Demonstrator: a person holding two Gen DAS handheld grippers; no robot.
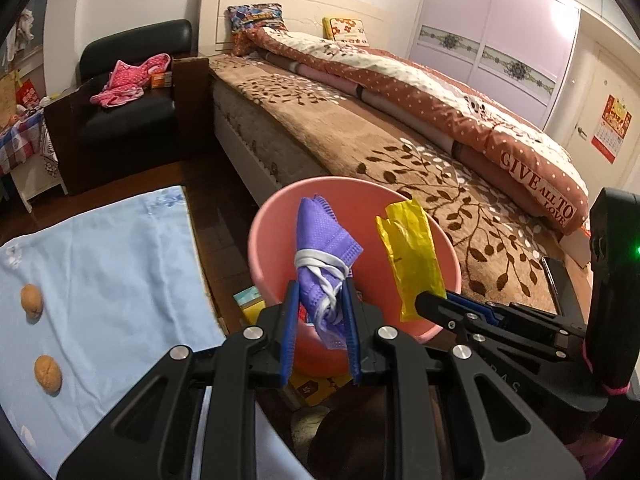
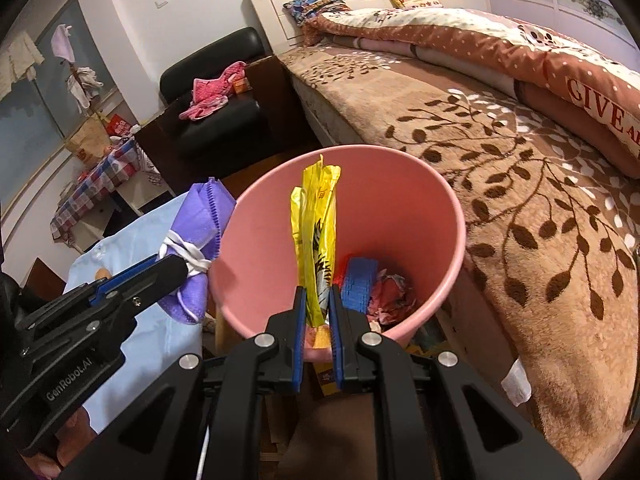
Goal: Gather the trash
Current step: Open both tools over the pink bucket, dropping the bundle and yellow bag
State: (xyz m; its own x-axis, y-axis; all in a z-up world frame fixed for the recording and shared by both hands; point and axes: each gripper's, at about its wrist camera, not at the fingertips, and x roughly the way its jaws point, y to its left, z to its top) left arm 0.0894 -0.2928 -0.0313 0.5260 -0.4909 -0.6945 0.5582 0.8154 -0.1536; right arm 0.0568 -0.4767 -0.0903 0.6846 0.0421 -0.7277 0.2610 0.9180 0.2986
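Left tongs (image 1: 320, 312): black linkage arms, slotted cutouts, round silver pivot screws, blue ribbed pads on inner finger faces. Right tongs (image 2: 318, 312): same black build, blue pads, silver screws. Left unit's side in right view bore white "GenRobot.AI" lettering. Right unit's black housing showed green light, pink band.

— What's on the desk (image 1: 120, 248) left of the pink bin (image 1: 272, 240)?

— A pale blue cloth (image 1: 100, 280) covers it, and two walnuts (image 1: 31, 298) lie on the cloth, well apart from the bin.

— And the bed (image 1: 360, 148)?

— It runs along behind the bin, under a brown leaf-patterned blanket (image 2: 520, 200). A folded dotted quilt (image 1: 440, 96) lies along the blanket's far side, with two pillows (image 1: 256, 16) at the headboard.

— What does the bin stand on?

— Hard to tell; yellow boxes (image 1: 320, 390) show beneath it, over the dark wooden floor (image 1: 224, 216).
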